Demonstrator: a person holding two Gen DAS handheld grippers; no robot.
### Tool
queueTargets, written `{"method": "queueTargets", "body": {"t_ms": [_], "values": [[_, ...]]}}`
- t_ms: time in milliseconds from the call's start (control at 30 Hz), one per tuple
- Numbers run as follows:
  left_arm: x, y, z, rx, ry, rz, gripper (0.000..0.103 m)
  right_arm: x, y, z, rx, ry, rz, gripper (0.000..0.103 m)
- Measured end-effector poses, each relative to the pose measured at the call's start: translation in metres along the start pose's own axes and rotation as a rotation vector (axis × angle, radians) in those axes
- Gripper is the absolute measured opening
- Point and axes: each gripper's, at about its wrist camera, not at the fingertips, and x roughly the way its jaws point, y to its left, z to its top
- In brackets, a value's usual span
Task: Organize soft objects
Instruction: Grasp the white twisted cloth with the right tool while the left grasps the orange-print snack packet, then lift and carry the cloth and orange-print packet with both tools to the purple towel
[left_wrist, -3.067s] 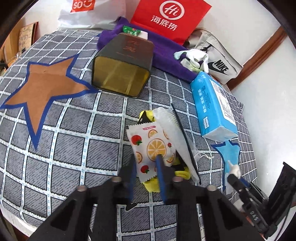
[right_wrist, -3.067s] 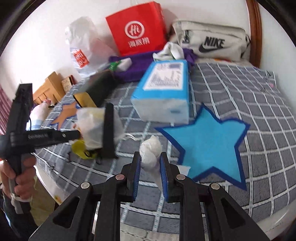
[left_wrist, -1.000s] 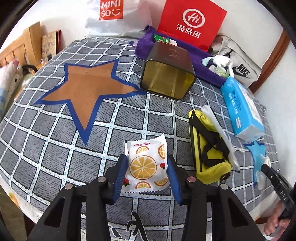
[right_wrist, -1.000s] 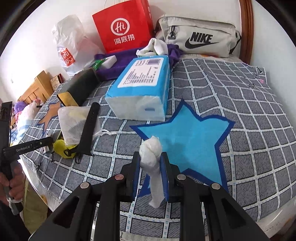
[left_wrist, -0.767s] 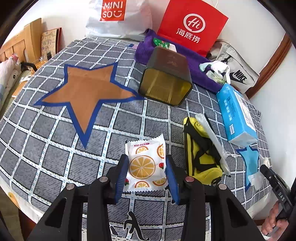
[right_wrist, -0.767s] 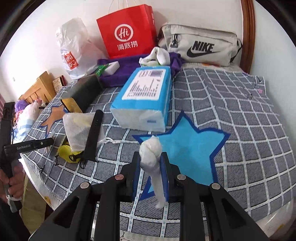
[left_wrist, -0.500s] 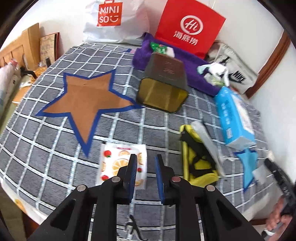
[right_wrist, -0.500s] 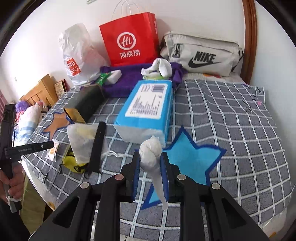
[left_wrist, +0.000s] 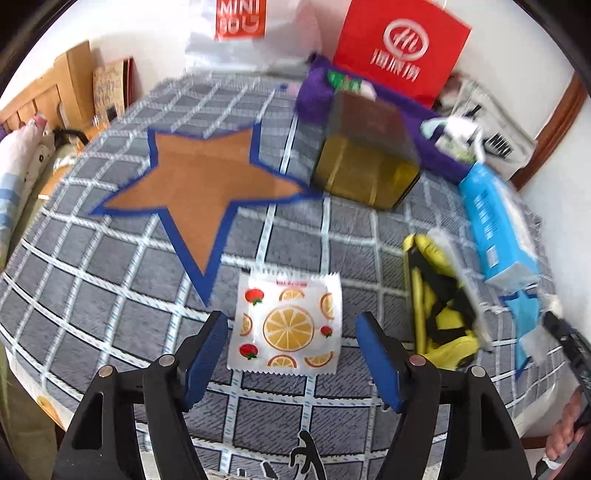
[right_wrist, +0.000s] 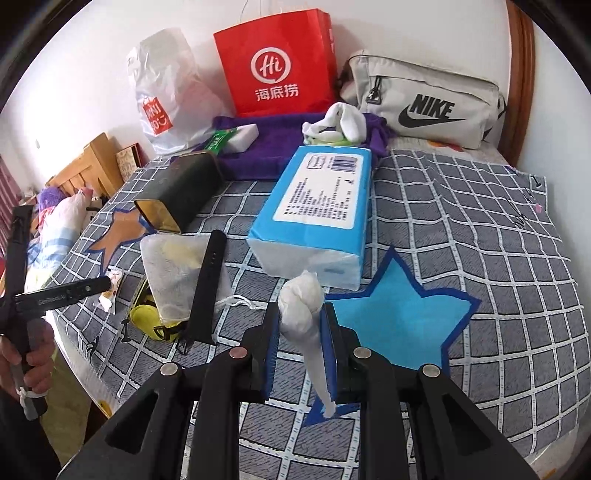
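Bright daylight, fisheye warp, left-view motion blur.

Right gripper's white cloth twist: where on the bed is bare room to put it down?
Free: the blue star and the grid cover to its right. Also the orange star, left of the dark tin. Crowded: around the tissue pack, yellow pouch and fruit sachet.

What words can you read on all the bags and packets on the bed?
"Hi" and "海底捞": red paper shopping bag.
"NIKE" with swoosh: grey fabric waist bag.
"MINI SO": white plastic shopping bag, red label.
Blue tissue pack: printed text and barcode, too small to read.
Fruit-print white sachet: red line at top, too blurred.
Black left gripper handle: white lettering, too small.
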Motion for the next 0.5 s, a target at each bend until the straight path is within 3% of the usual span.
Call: {"method": "queueTargets", "body": {"t_ms": [167, 233, 333, 500], "values": [[0.008, -0.020, -0.007, 0.110, -0.027, 0.132, 0.068, -0.005, 0.005, 0.006, -0.025, -0.014, -0.008, 0.022], [0.006, -0.022, -0.006, 0.126, -0.037, 0.111, 0.054, -0.008, 0.005, 0.011, -0.034, -0.026, -0.014, 0.022], [0.005, -0.017, -0.002, 0.103, -0.040, 0.086, 0.046, -0.011, 0.006, 0.020, -0.040, -0.044, -0.020, 0.022], [0.002, -0.005, 0.000, 0.075, -0.039, 0.026, 0.042, -0.010, 0.005, 0.040, -0.036, -0.062, -0.025, 0.022]]}}
